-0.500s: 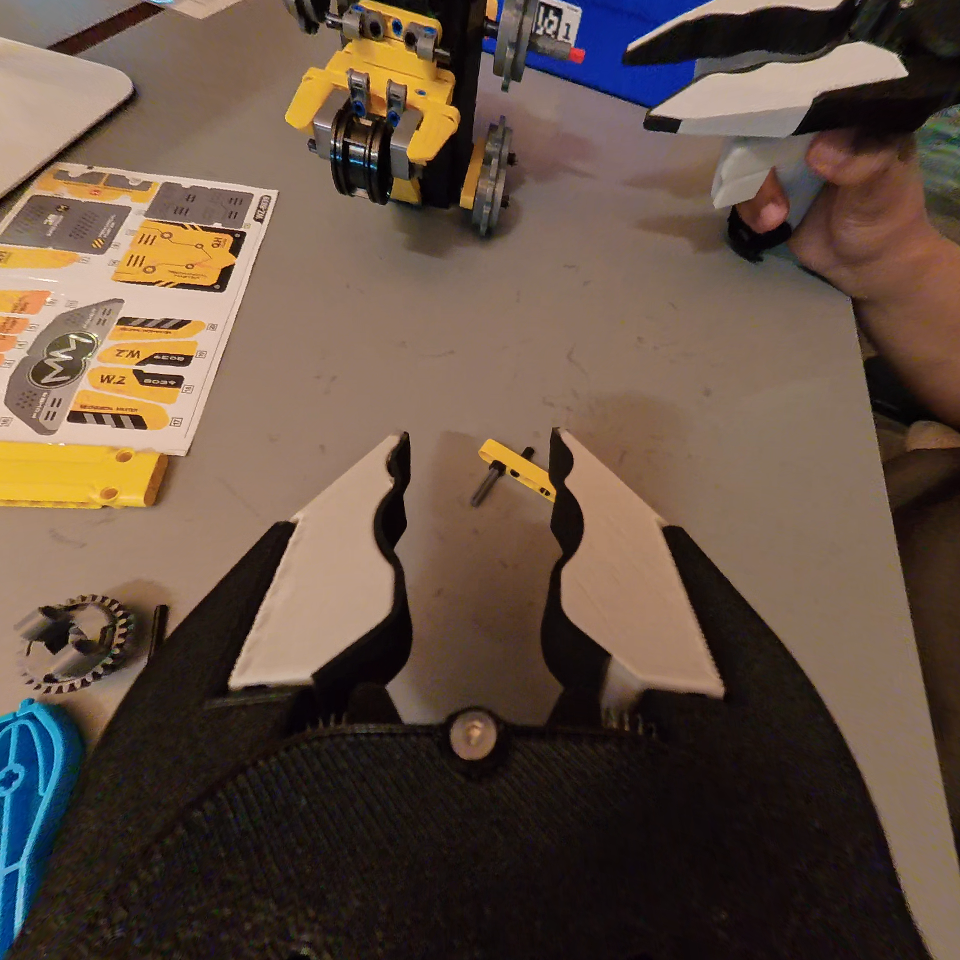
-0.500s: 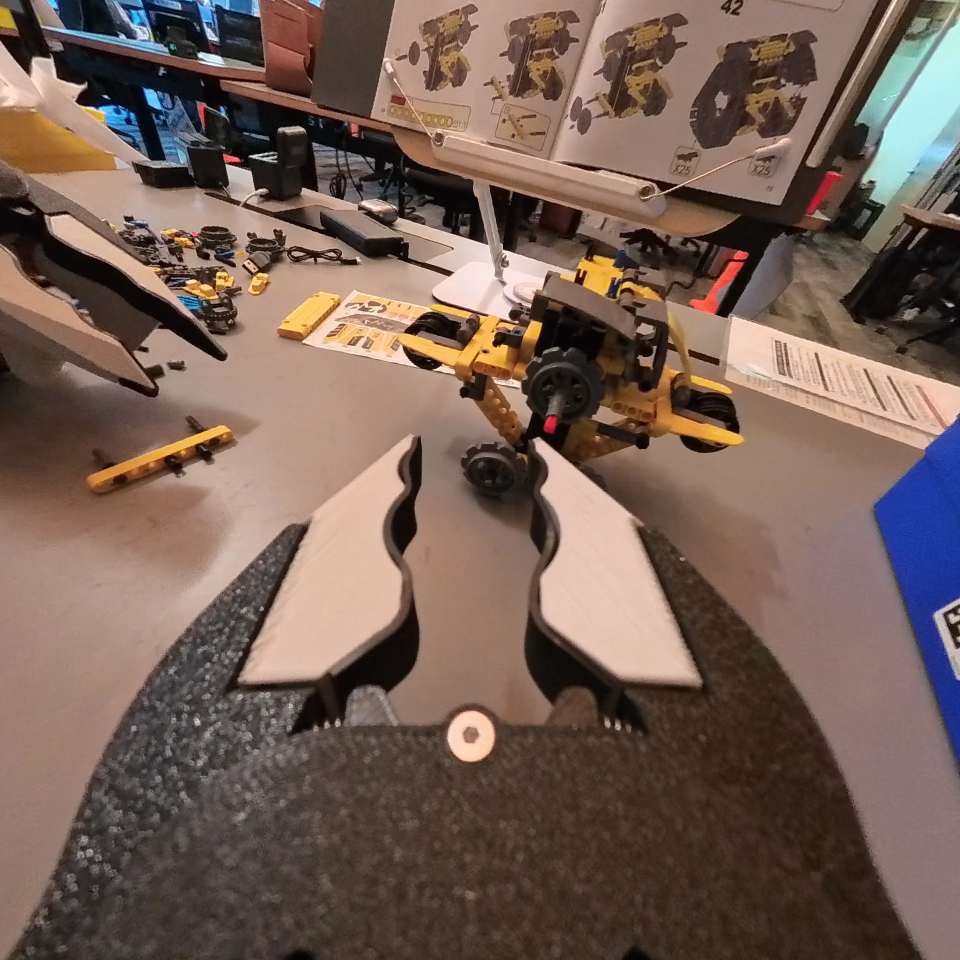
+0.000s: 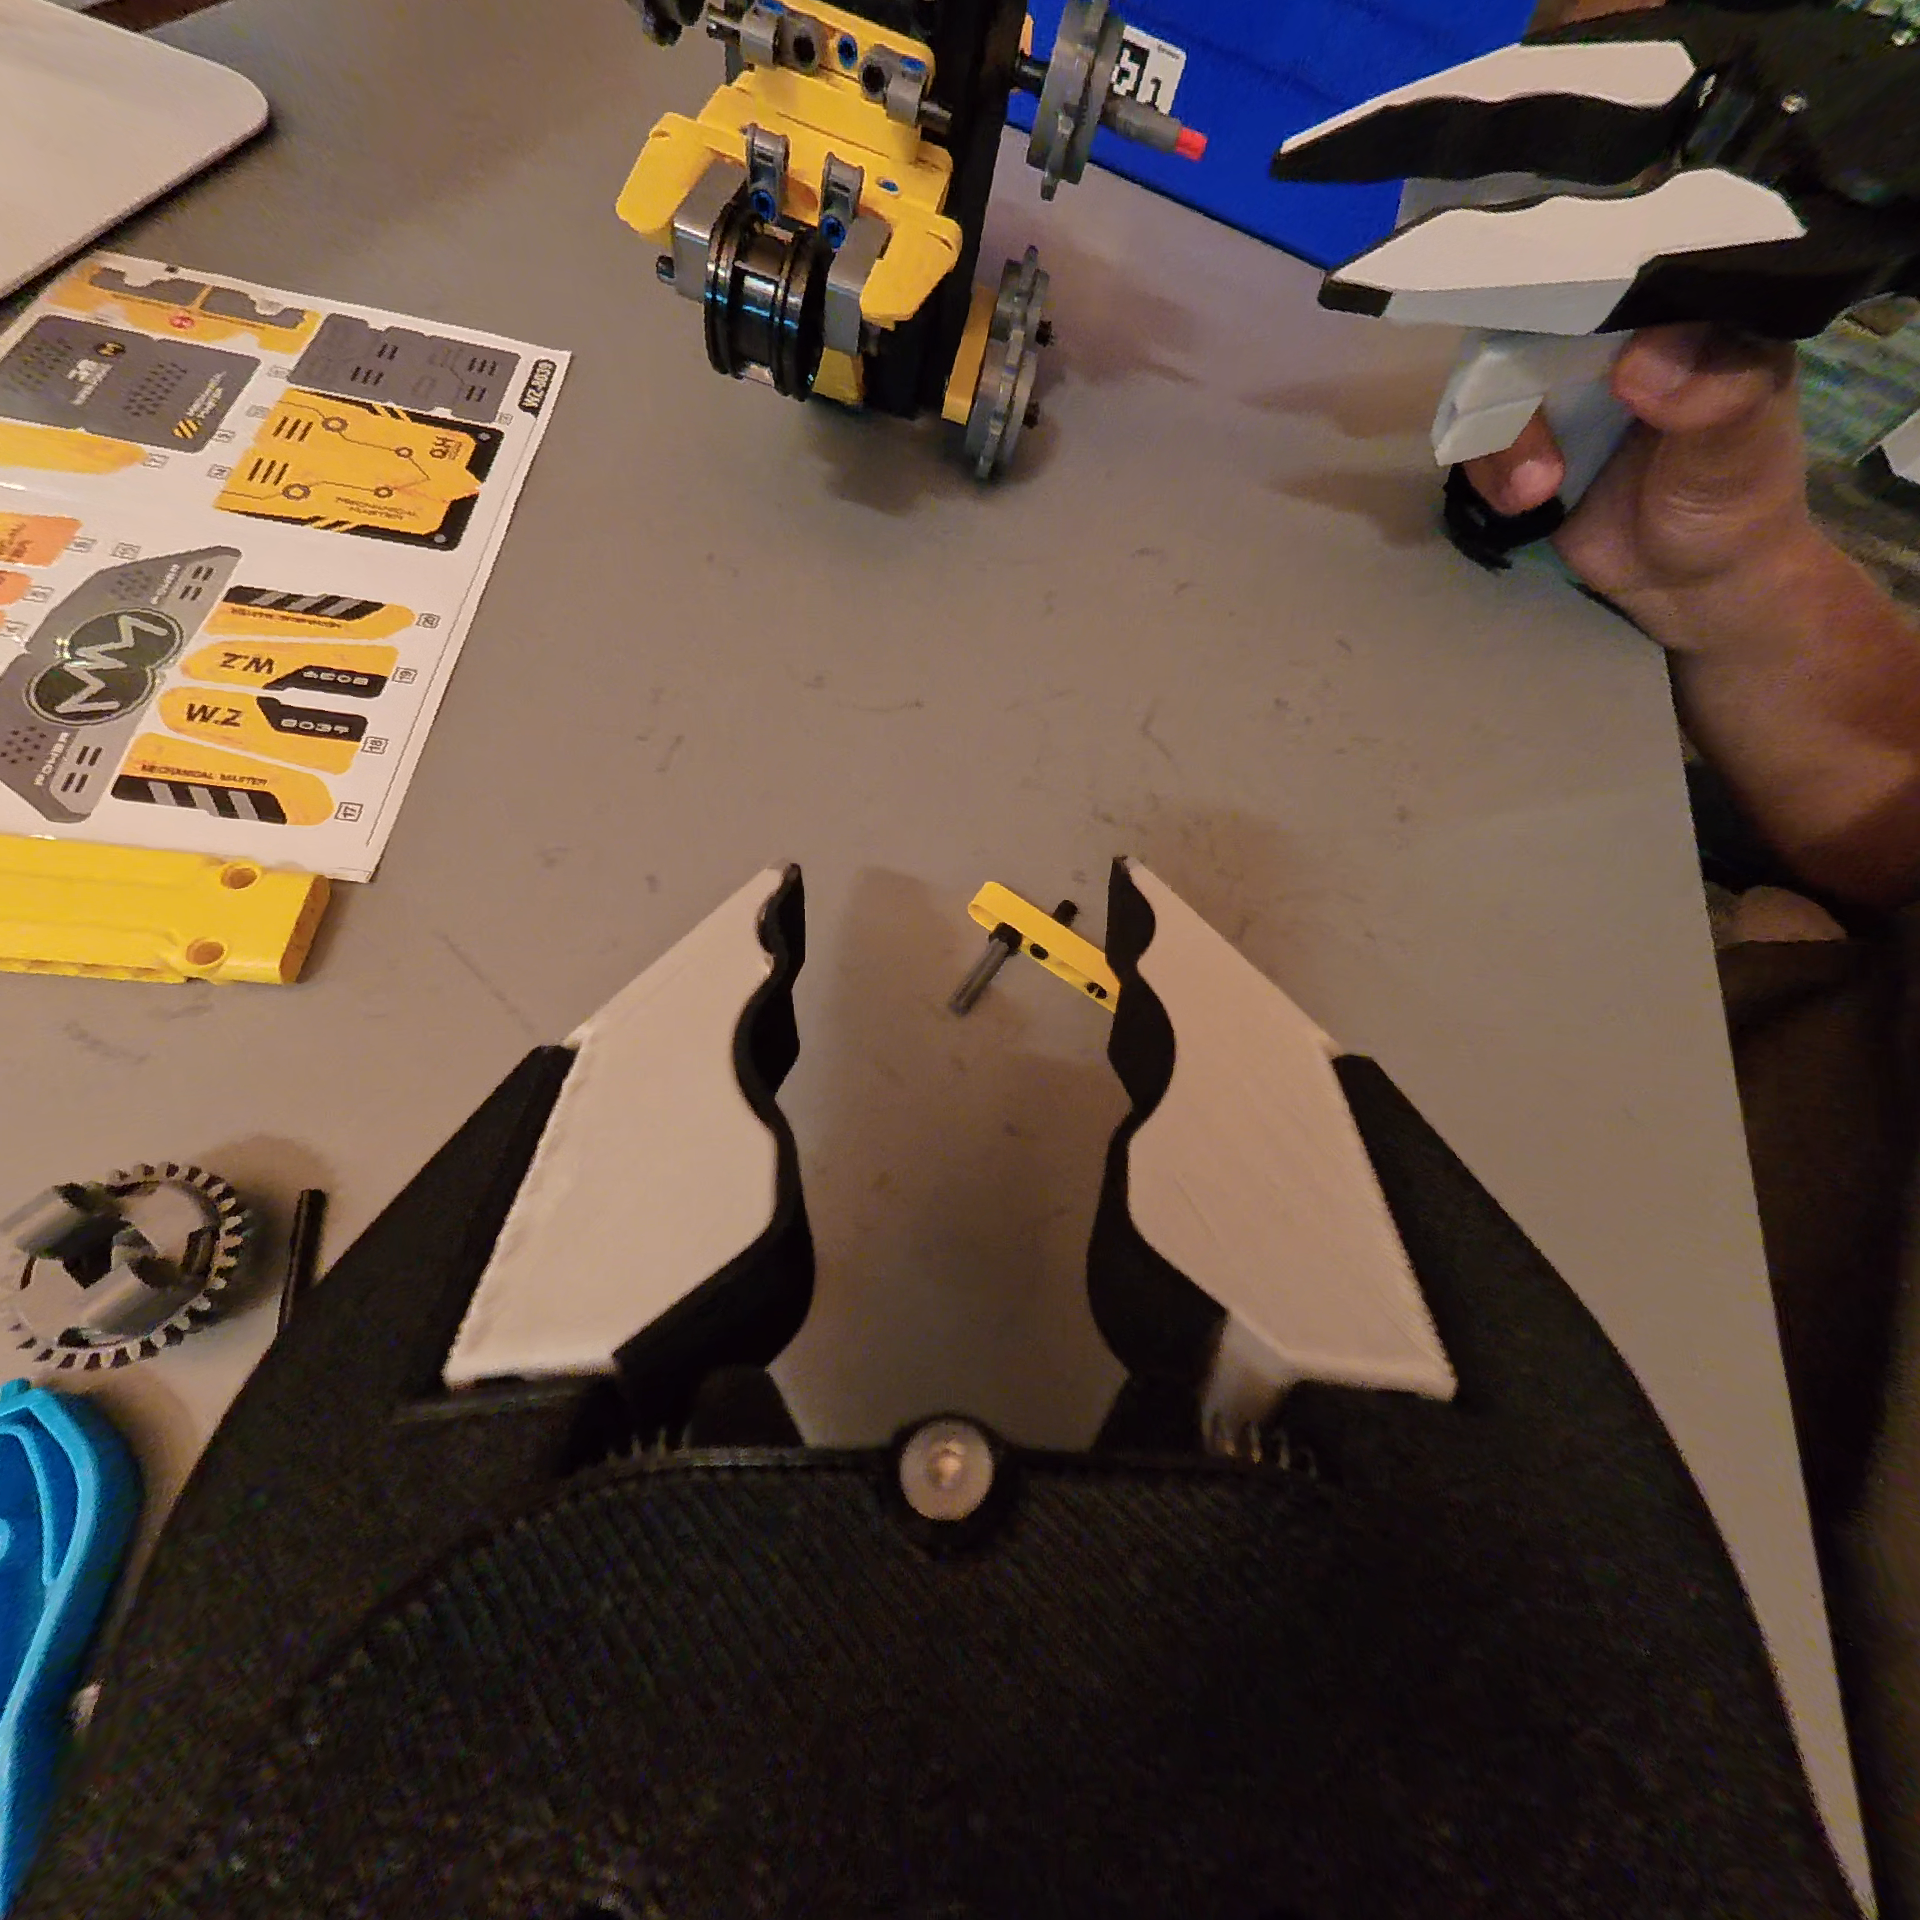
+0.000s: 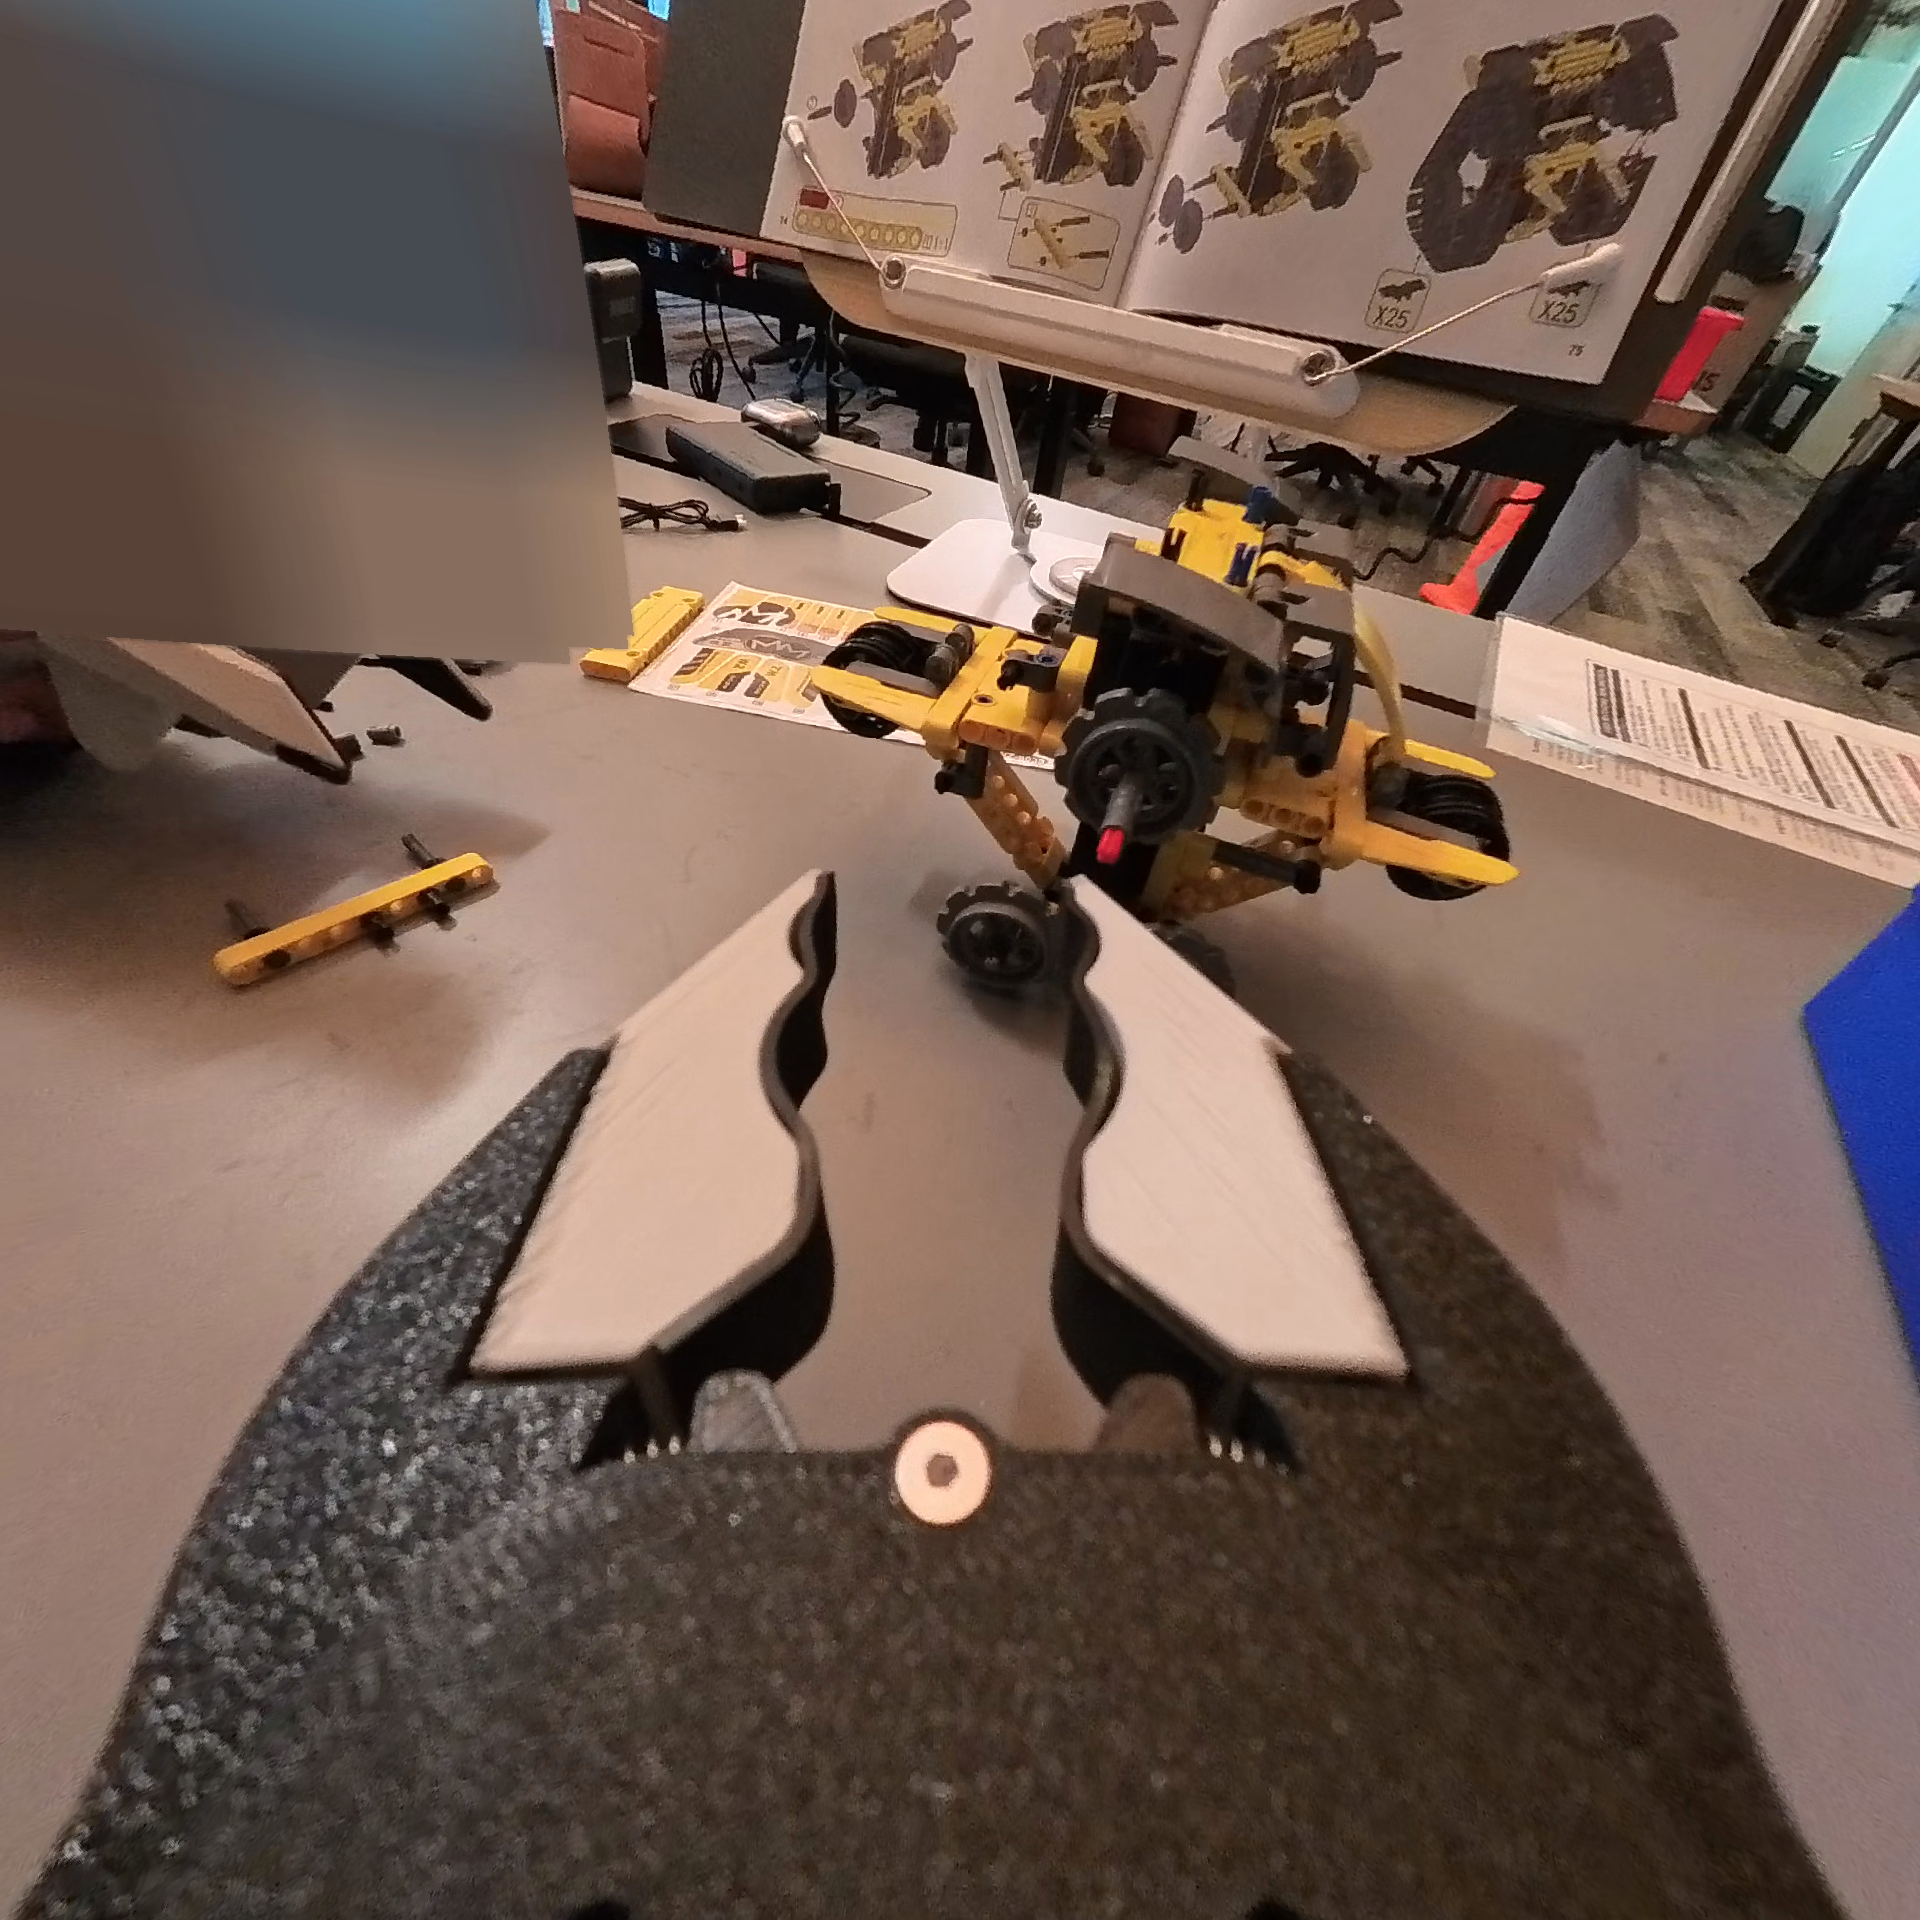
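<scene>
Little has shifted since half a second ago: the yellow beam [image 3: 1042, 948] is still seen just inside the right finger of the left gripper [image 3: 954, 883], whose jaws are held wide with nothing between them. From the left, a grey gear [image 3: 120, 1260] and a sticker sheet [image 3: 260, 561] are laid on the grey table [image 3: 1195, 675]. Farther along, the yellow model [image 4: 1164, 748] is stood near the centre, its small wheel [image 4: 997, 940] just ahead of the right gripper [image 4: 954, 894], which is kept open and empty above the table. An instruction booklet [image 4: 1247, 135] is propped behind.
</scene>
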Tool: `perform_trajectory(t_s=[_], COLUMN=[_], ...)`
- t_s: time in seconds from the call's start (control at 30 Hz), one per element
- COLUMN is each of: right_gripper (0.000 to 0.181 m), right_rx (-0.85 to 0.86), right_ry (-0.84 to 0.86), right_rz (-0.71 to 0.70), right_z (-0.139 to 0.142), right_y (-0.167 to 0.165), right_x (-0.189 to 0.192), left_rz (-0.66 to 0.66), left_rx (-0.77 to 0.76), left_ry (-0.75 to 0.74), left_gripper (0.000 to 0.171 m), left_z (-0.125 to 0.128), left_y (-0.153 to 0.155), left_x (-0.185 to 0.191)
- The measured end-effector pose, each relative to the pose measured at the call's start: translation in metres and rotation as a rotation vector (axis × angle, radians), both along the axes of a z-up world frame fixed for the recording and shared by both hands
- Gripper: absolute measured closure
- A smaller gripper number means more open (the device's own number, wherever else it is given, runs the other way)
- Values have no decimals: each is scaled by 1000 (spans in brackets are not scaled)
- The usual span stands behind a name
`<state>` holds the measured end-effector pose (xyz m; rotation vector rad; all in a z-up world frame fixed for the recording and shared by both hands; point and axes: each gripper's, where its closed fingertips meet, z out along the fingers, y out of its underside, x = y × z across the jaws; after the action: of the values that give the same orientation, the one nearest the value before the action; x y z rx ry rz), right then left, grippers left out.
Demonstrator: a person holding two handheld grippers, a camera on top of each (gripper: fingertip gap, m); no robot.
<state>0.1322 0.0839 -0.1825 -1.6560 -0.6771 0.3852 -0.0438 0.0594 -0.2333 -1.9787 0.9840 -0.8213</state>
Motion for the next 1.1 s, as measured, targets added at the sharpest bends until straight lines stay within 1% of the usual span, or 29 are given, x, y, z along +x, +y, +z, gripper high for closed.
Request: perform_trajectory(t_s=[0.27,0.47,0.63,0.83,1.1], right_gripper=[139,137,137,137,137], right_rx=[-15,-21,-27,-40,-28], right_ry=[-18,-100,-148,-132,-124], right_rz=[17,12,9,20,28], right_z=[-3,-12,-17,-17,-15], right_y=[1,6,8,9,7], right_x=[-4,-10,-13,-13,-14], left_rz=[32,41,29,26,59], left_rx=[-24,-54,-63,-74,-113], left_ry=[14,-32,-7,28,-36], left_gripper=[109,107,108,106,105], left_z=[-4,0,-4,-10,-5], left_y=[4,6,4,3,9], left_x=[-3,-5,-4,-3,-7])
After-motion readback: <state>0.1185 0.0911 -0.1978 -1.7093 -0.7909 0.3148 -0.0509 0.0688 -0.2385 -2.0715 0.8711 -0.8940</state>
